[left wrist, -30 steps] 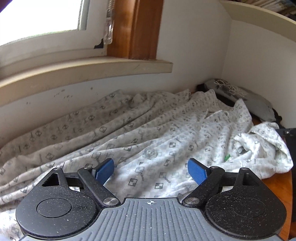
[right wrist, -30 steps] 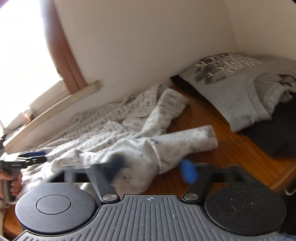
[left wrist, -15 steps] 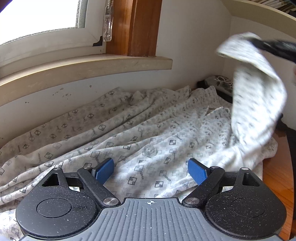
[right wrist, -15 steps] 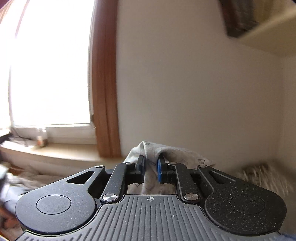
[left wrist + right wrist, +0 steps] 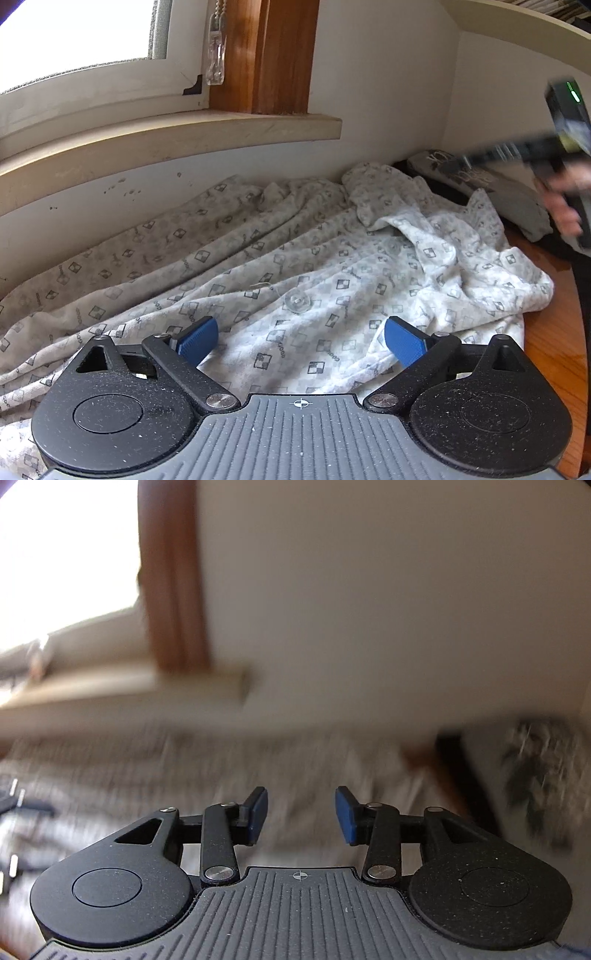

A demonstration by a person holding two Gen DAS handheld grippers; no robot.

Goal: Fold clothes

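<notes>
The patterned shirt [image 5: 295, 266] lay spread and rumpled on the wooden surface [image 5: 550, 343] under the window sill [image 5: 166, 140], its long axis running from the near left toward the far right corner, where a grey garment [image 5: 517, 195] sat against the wall. The left gripper [image 5: 299, 341] hung low over the near part of the shirt, jaws wide apart and holding nothing, with a clear button [image 5: 296, 301] of the shirt just ahead between them. The shirt's bunched right end, with a fold turned over on itself, lay well to the right of those jaws. The right gripper [image 5: 300, 816] was higher, above that right end, its jaws partly open and empty; its own view was too blurred to show cloth detail. From the left view a hand [image 5: 565, 206] carried it near the grey garment. By my reading, the right gripper was nearer the bunched end and the left nearer the flat button placket, so any next grasp turned on that split.
</notes>
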